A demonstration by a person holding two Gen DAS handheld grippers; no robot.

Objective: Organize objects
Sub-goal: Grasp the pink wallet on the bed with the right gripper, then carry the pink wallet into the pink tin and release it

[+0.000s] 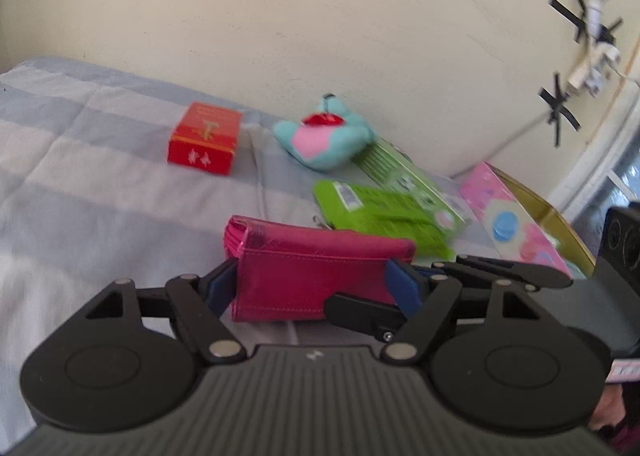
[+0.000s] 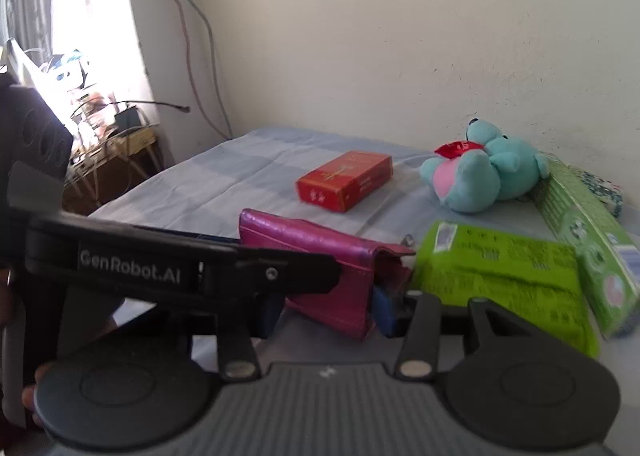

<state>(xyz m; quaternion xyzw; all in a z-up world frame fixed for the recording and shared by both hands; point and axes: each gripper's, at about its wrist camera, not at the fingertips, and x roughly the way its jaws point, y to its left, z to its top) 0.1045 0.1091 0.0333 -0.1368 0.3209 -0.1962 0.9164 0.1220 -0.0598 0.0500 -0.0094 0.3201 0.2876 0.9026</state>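
Green packet (image 2: 504, 276) print blurred (toothpaste box (image 2: 592, 232) too).

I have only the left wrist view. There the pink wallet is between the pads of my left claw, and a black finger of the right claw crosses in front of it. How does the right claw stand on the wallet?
Observer: In the right wrist view, the right claw straddles the short end of the pink wallet. One blue pad is against each face, and it looks clamped.
Operator: What is beyond the far edge of the bed on that side? My view stops at the sheet.
Observer: Past the bed stands a low table crowded with small things, under a bright curtained window.
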